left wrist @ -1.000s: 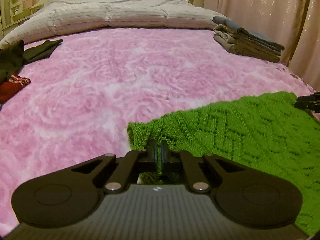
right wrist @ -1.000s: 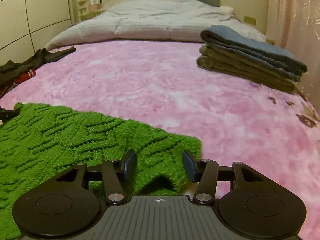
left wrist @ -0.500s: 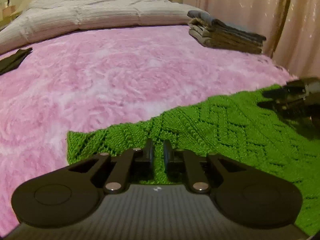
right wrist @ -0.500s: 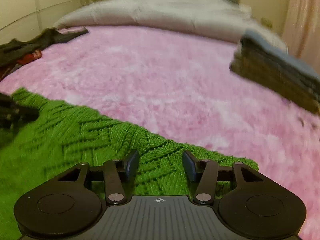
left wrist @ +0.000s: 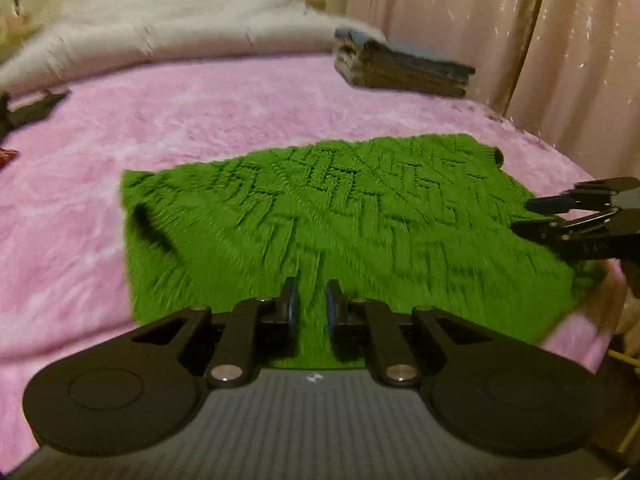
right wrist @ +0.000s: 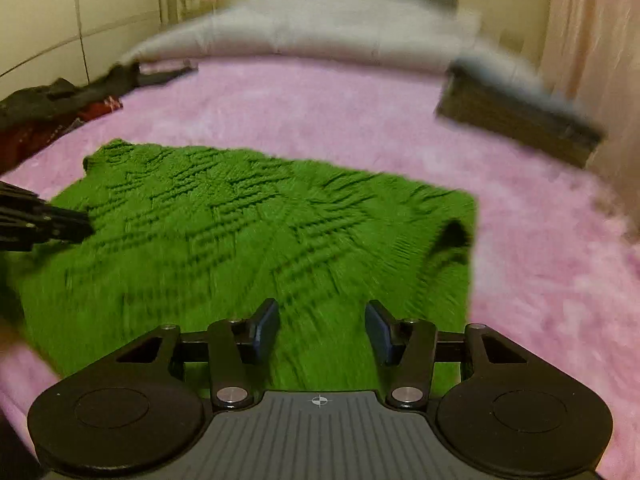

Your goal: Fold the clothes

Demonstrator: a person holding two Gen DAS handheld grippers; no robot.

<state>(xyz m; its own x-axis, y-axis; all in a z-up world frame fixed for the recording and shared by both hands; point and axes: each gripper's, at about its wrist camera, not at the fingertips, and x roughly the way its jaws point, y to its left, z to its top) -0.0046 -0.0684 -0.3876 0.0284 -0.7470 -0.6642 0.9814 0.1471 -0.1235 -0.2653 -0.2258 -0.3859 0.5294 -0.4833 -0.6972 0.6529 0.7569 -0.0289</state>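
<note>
A green cable-knit sweater (left wrist: 320, 208) lies folded and flat on the pink fleece blanket (left wrist: 200, 112), also seen in the right wrist view (right wrist: 260, 232). My left gripper (left wrist: 311, 300) hovers over the sweater's near edge with a narrow gap between its pads and nothing gripped. My right gripper (right wrist: 320, 320) stands open and empty over the near right part of the sweater. Each gripper shows in the other's view: the right gripper (left wrist: 524, 216) at the sweater's right side, the left gripper (right wrist: 86, 224) at its left side. Both views are motion-blurred.
A stack of folded clothes (left wrist: 400, 66) sits at the far right of the bed, also in the right wrist view (right wrist: 516, 116). Dark and red unfolded garments (right wrist: 52, 100) lie at the far left. A grey duvet (left wrist: 180, 28) covers the bed's head; curtains (left wrist: 520, 40) hang on the right.
My left gripper let go of the sweater's edge and parted slightly. Both grippers drew back toward the near side, so the whole folded sweater now lies ahead of them.
</note>
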